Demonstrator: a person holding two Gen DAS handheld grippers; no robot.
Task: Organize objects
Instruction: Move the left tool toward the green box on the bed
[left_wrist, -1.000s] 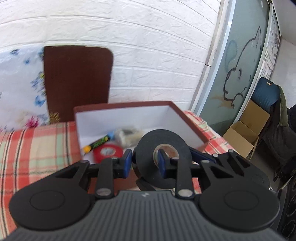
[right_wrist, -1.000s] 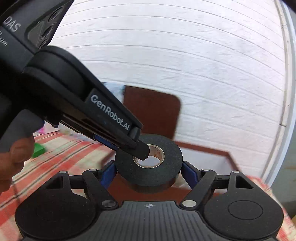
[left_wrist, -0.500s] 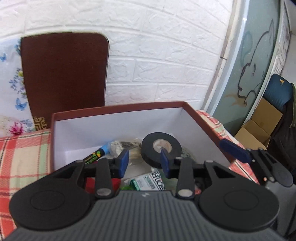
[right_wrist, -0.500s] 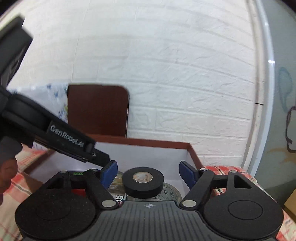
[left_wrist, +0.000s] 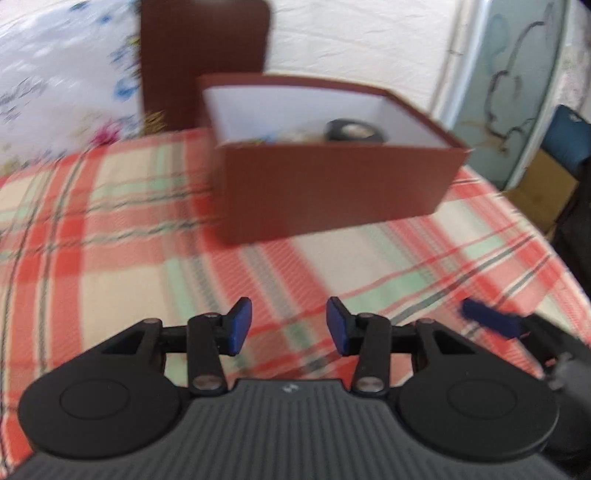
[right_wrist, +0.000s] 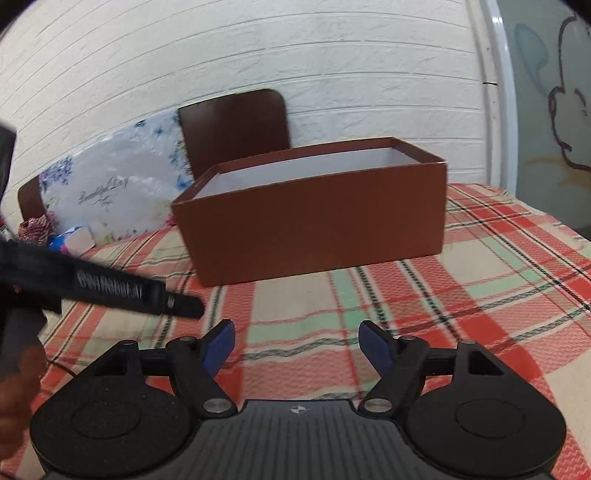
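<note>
A brown box (left_wrist: 332, 184) with a white inside stands on the plaid tablecloth (left_wrist: 110, 240). A black tape roll (left_wrist: 352, 130) lies inside it among other small items. My left gripper (left_wrist: 289, 326) is open and empty, well back from the box over the cloth. My right gripper (right_wrist: 297, 345) is open and empty too, in front of the same box (right_wrist: 314, 221). The left gripper's finger (right_wrist: 147, 295) shows at the left of the right wrist view. The right gripper's blue pad (left_wrist: 491, 321) shows at the right of the left wrist view.
A brown chair back (right_wrist: 236, 125) and a floral white board (right_wrist: 110, 192) stand behind the table against a white brick wall. Small packets (right_wrist: 72, 238) lie at the table's far left. A cardboard box (left_wrist: 543, 192) sits on the floor to the right.
The black tape roll was let go into the box. Both grippers have pulled back from the box toward the table's near side, open and empty.
</note>
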